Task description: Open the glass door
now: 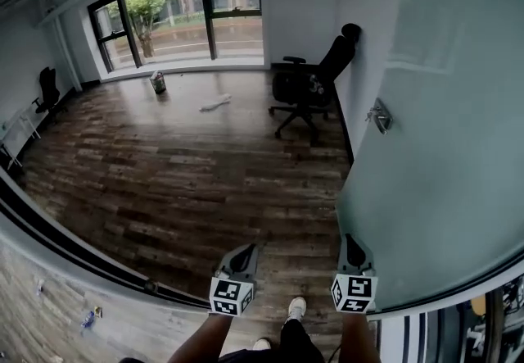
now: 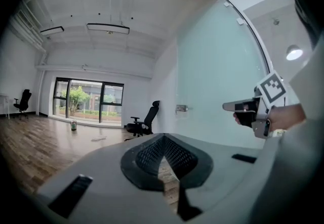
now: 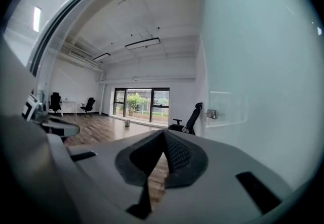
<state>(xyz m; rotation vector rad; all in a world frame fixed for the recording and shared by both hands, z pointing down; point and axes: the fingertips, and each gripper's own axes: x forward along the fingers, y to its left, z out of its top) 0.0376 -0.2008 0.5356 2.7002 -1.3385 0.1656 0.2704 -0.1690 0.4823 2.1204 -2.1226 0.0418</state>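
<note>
Right gripper, jaws pinched together on nothing, hovers just beside the glass door's near edge. Left gripper, likewise closed and empty, sits farther from it. With nothing holding it, the door may drift shut.

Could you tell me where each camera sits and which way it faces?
Head view: on the head, facing steeply down; left gripper, right gripper, forearms, shoes show.
Left gripper view: on that gripper, facing forward past its closed jaws; right gripper shows.
Right gripper view: likewise, alongside the glass door; left gripper shows.
All share the door handle and office chair.
</note>
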